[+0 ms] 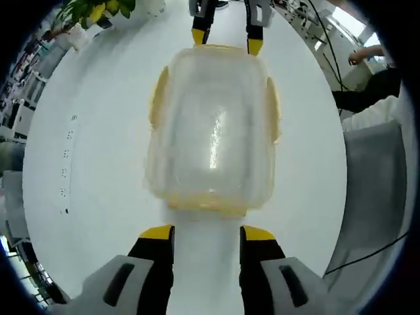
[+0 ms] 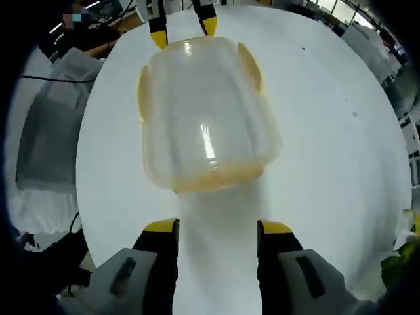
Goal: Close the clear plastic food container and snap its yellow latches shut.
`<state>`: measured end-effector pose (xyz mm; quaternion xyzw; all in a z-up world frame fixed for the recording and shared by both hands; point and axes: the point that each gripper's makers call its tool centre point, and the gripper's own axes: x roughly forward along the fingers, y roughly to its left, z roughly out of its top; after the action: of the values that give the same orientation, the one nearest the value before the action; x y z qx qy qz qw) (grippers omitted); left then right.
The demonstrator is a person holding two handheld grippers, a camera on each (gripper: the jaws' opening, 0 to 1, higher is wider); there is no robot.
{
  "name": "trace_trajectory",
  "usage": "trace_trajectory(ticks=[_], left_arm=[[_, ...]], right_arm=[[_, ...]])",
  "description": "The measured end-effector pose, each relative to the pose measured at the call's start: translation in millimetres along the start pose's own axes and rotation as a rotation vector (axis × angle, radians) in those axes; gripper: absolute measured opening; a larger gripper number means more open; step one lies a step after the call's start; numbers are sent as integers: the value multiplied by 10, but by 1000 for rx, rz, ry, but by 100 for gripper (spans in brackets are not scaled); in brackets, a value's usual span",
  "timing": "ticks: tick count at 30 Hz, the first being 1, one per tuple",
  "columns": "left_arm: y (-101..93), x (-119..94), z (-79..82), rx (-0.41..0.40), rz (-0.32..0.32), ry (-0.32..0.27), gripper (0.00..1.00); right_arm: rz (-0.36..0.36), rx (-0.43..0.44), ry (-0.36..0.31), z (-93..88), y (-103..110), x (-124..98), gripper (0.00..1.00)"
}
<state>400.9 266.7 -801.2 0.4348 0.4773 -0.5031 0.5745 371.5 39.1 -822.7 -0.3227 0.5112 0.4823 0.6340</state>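
A clear plastic food container [image 1: 213, 131] with its lid on sits on the round white table [image 1: 85, 164]. Yellow latches [image 1: 157, 98] flare outward on both long sides, and a yellow edge runs along its near end. My left gripper [image 1: 207, 233] is open just short of that end, touching nothing. My right gripper [image 1: 226, 41] is open at the far end, its yellow tips near the container's corners. In the right gripper view the container [image 2: 203, 111] lies ahead of my open right gripper [image 2: 218, 227], with my left gripper [image 2: 184, 29] beyond it.
A grey chair [image 1: 374, 170] stands past the table's edge, with a dark cable [image 1: 367, 252] beside it. A person's arm [image 1: 367, 56] shows farther back. A leafy plant [image 1: 98, 10] sits at the table's rim. The chair [image 2: 56, 131] is also in the right gripper view.
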Motion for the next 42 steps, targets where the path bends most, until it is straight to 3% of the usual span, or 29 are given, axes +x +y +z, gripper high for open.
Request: trace_trajectory(ticks=[1,3,5,7,8,9,13,15,17,19,20,21,26,29,35,40,42], left_arm=[[15,-21,-26,-13,4,-4,34],[75,-82,-68,-24,25,-28,34],[152,-160,-73,-107,55,-67,36],[193,-249,-26,-209,50,-130,39],[192,-283,-3,-255,38,-155,41],[187,-331,41,-345,17,-195,43],[126,-441,209,-568,-86,-318,44],[95,-475,334,-671,-152,-404,47],[89,-478,413,-871,-226,-469,48],[63,-471,442,-1029,-291,-488,45],[80,-444,422,-1124,-295,-487,44],[83,-419,403,-1166,-296,-476,44],[9,-297,331,-1182,-267,-399,43],[-34,-255,392,-1208,-284,-390,42],[-41,-185,463,-1200,-254,-371,42],[-94,-115,422,-1195,-245,-317,36],[-99,-100,382,-1193,-235,-293,31]], right_arm=[[6,24,-6,-13,6,-19,43],[-7,163,27,-122,-42,-79,41],[-28,264,24,-172,-124,-144,40],[-27,416,-29,-137,-180,-227,40],[1,499,-86,-66,-179,-283,40],[27,553,-127,-9,-174,-328,40],[127,764,-324,296,-122,-542,39],[162,815,-391,416,-89,-605,39],[181,860,-410,466,-61,-618,38],[190,892,-426,507,-30,-592,34],[202,884,-423,520,14,-554,33],[213,892,-424,542,45,-531,33],[209,912,-417,625,134,-402,35],[204,908,-393,629,132,-356,36],[180,888,-346,595,130,-290,39],[170,873,-318,558,127,-237,36],[184,868,-306,571,157,-216,27]])
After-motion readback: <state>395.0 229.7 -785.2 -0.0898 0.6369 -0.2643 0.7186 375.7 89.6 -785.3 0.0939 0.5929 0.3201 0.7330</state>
